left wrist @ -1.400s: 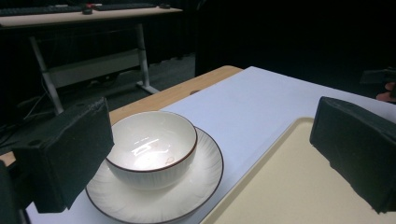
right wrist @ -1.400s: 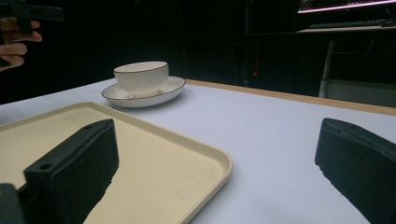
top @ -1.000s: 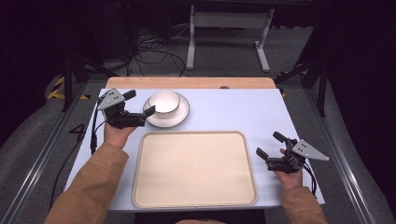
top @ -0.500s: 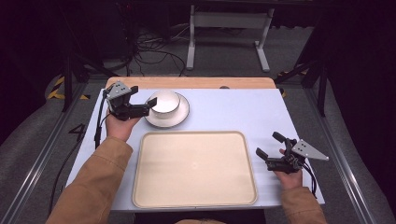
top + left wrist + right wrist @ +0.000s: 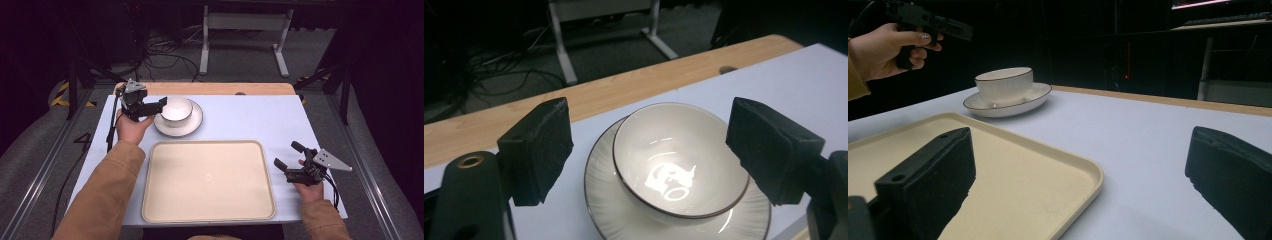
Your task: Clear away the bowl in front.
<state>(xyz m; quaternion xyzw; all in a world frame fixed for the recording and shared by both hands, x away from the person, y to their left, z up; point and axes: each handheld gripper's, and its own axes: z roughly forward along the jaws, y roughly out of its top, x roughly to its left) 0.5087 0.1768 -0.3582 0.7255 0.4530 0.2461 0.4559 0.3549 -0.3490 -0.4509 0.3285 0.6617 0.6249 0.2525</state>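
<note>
Glossy round bowl [image 5: 679, 160] on ribbed saucer [image 5: 599, 187], seemingly ceramic; both grippers' matte black fingers spread apart, empty.

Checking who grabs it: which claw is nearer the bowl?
Left. The left claw hovers open right beside the bowl; the right claw sits across the tray, far off.

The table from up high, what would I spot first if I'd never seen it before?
Probably the big cream tray, lying empty at the near middle of the table. Next, the white bowl sitting on its saucer at the far left, with the left gripper open right beside it. The right gripper waits open at the tray's right side.
</note>
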